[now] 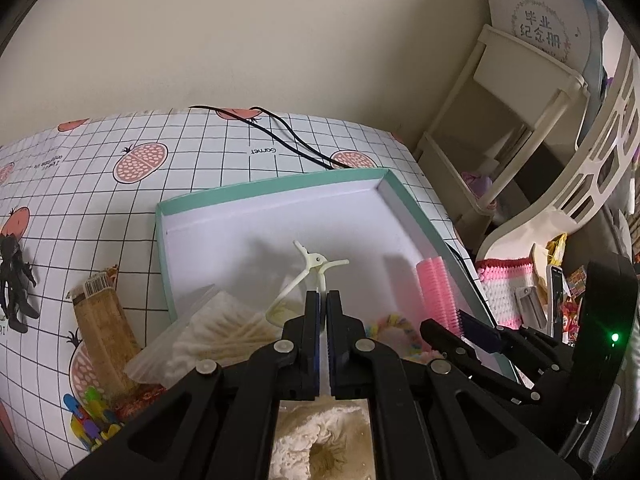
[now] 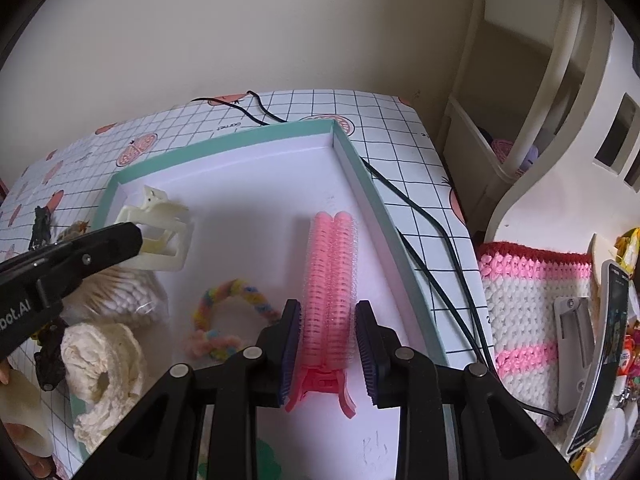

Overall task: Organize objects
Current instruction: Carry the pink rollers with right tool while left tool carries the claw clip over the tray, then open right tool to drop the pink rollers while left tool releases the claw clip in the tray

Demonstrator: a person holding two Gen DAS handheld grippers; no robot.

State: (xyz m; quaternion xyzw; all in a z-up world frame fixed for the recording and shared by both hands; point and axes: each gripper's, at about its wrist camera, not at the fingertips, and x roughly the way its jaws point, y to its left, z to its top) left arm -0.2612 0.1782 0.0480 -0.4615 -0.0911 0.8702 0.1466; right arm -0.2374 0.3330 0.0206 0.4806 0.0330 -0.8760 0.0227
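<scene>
A teal-rimmed white box lid [image 1: 272, 188] [image 2: 224, 140] lies on the checked tablecloth. My left gripper [image 1: 323, 298] is shut on a cream claw hair clip [image 1: 308, 268] [image 2: 160, 236], held just above the lid's left part. A pink roller hair clip [image 2: 330, 280] [image 1: 434, 292] lies inside the lid by its right wall. My right gripper [image 2: 328, 308] is open, with one pad on each side of the pink clip's near half. A rainbow fuzzy hair ring [image 2: 228, 320], a bag of cotton swabs [image 1: 216, 332] and a cream lace scrunchie [image 2: 104, 364] sit at the lid's near left.
On the cloth to the left are a black hair clip [image 1: 16, 280], a wooden comb in its wrapper [image 1: 104, 340] and coloured small clips [image 1: 90, 420]. A black cable [image 2: 420, 232] runs along the lid's right side. A crocheted pink-and-white basket [image 2: 532, 312] and a cream shelf [image 1: 500, 120] stand at the right.
</scene>
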